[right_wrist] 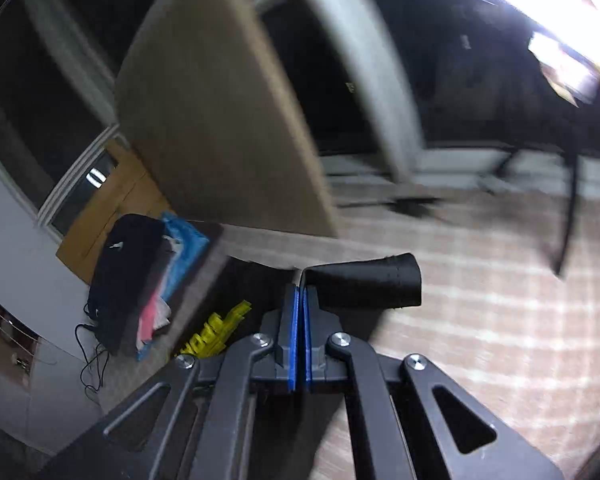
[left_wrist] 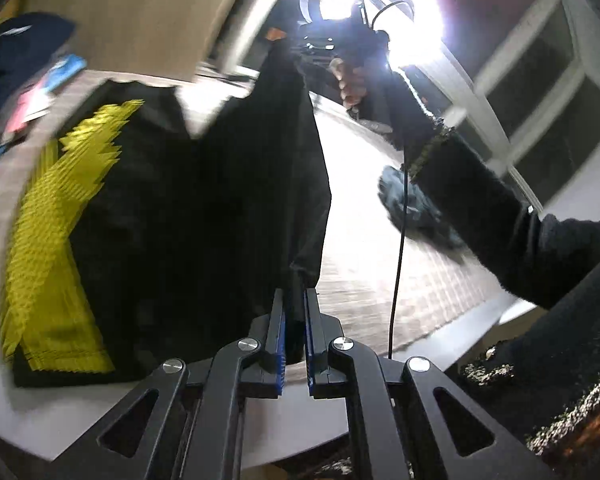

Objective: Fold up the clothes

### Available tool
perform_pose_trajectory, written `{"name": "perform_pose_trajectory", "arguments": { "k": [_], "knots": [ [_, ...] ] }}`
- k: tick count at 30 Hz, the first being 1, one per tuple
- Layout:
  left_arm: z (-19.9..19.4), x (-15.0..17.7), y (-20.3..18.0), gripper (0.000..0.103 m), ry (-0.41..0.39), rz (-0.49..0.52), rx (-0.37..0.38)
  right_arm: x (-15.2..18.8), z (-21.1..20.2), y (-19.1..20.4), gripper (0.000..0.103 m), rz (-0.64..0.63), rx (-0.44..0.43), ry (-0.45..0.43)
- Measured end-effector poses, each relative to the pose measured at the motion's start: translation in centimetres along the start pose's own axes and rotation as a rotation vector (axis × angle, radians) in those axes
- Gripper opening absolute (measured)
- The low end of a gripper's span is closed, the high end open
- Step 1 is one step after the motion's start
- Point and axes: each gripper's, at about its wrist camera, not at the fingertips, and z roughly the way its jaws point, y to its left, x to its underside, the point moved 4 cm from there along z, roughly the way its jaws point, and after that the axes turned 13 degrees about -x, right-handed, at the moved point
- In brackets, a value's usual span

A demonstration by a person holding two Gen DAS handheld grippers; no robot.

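A black shirt with a yellow print (left_wrist: 180, 208) hangs stretched in the air above the checked tablecloth (left_wrist: 380, 272). My left gripper (left_wrist: 295, 300) is shut on its lower edge. My right gripper (right_wrist: 301, 292) is shut on the shirt's other end, where a black sleeve (right_wrist: 364, 282) sticks out to the right of the jaws and a bit of the yellow print (right_wrist: 216, 332) shows below. In the left wrist view the right gripper (left_wrist: 300, 46) shows at the top, held by a hand, gripping the shirt's upper corner.
A stack of folded clothes, dark blue, pink and light blue (right_wrist: 140, 280), lies at the table's left end; it also shows in the left wrist view (left_wrist: 24, 72). A crumpled grey garment (left_wrist: 412, 204) lies on the table to the right. A black cable (left_wrist: 398, 260) hangs down.
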Motion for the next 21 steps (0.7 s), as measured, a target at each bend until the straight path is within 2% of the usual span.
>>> {"name": "perform_pose_trajectory", "arguments": {
  "k": [4,8,12,15,18,21],
  "knots": [
    [-0.5,0.8,5.1,0.006,-0.017,-0.032,-0.023,-0.9,7.4,5.8,0.002,-0.066,0.022,0.031],
    [-0.8,1.0,10.7,0.006,-0.018,-0.084,-0.017,-0.6,16.7,9.8,0.002,-0.100,0.099,0.097],
    [-0.2,1.3,16.5,0.006,-0.003,-0.165,0.002,0.6,24.1,10.9,0.002,-0.125,0.196,0.156],
    [0.7,1.5,18.9,0.006,0.023,-0.176,0.019,1.6,28.1,10.6,0.002,-0.111,0.249,0.194],
    [1.3,1.5,20.1,0.006,0.038,-0.181,0.058,2.4,30.5,10.1,0.002,-0.111,0.292,0.225],
    [2.3,1.8,20.9,0.007,0.096,-0.195,0.078,3.1,32.0,9.3,0.004,-0.096,0.276,0.302]
  ]
}}
